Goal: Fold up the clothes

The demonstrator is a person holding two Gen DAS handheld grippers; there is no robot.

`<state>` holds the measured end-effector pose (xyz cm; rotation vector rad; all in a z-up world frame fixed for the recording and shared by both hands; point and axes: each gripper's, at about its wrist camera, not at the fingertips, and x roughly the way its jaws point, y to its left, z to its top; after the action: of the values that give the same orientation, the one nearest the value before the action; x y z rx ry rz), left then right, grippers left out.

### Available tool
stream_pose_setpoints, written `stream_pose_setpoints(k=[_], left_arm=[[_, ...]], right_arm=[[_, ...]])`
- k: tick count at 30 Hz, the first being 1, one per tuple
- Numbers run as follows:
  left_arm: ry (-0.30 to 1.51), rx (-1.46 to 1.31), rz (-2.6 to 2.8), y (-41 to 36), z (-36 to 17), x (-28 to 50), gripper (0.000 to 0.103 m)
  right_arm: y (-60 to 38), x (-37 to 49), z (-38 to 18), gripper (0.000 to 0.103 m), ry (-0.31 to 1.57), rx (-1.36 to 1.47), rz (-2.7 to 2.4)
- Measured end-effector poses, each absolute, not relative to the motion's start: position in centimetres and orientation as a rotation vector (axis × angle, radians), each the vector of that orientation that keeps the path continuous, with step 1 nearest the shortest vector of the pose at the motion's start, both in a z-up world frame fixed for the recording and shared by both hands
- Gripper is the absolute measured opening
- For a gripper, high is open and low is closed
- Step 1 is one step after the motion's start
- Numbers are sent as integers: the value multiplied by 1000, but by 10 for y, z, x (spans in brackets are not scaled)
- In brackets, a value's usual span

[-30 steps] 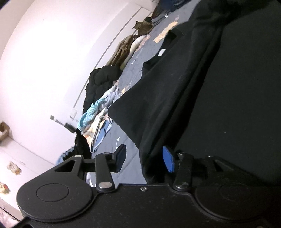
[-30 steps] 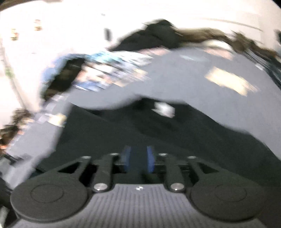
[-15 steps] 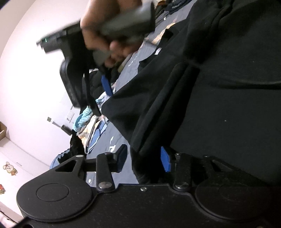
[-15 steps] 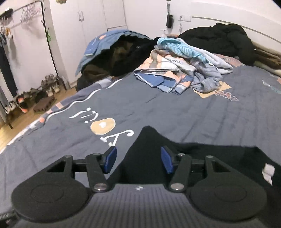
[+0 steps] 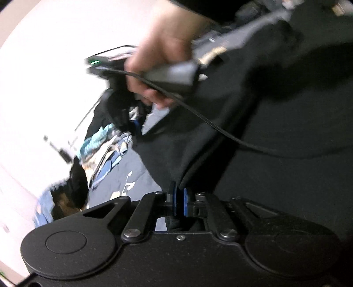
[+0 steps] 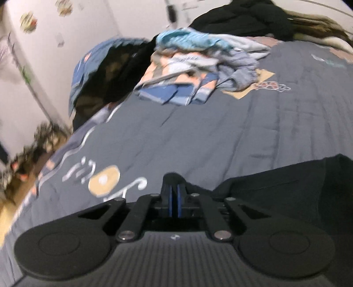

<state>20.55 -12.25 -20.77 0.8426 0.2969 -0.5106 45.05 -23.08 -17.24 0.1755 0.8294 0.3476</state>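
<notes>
Right gripper (image 6: 174,198) at bottom centre, blue pads pressed nearly together, pinching a thin edge of the black garment (image 6: 297,183). Garment spreads from the fingers toward the lower right over the grey bedspread (image 6: 209,132). Bedspread has a white and tan print (image 6: 103,178) left of the gripper. Heap of mixed clothes (image 6: 198,66) at upper centre; dark jacket (image 6: 242,19) behind it at the top. Blue and black bundle (image 6: 106,72) at upper left. Frame is motion-blurred, left edge worst.
</notes>
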Motion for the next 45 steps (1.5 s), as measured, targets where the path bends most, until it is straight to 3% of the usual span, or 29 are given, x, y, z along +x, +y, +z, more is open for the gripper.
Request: stream_pose_setpoints(k=[4, 7, 8, 9, 10, 12, 17, 31, 45], left_arm=[[377, 789, -525, -123, -220, 213, 13], [411, 693, -549, -108, -201, 220, 47], [425, 635, -552, -99, -192, 223, 49], [437, 572, -550, -90, -182, 226, 49], [446, 501, -538, -80, -173, 230, 49], [450, 329, -516, -61, -156, 237, 53], [481, 22, -532, -45, -135, 249, 53], [511, -146, -509, -105, -107, 210, 53], [586, -72, -402, -188, -106, 139, 61]], right_arm=[[-236, 451, -175, 4, 824, 234, 325], [-236, 443, -166, 11, 805, 223, 350], [-237, 440, -164, 20, 798, 220, 359], [-237, 435, -159, 34, 789, 210, 365], [-239, 426, -152, 41, 770, 186, 366], [-243, 405, -135, 47, 727, 126, 363], [-262, 340, -96, 50, 637, 58, 284], [-323, 161, -24, 53, 536, 11, 131], [-405, 56, -70, 60, 552, 148, -37]])
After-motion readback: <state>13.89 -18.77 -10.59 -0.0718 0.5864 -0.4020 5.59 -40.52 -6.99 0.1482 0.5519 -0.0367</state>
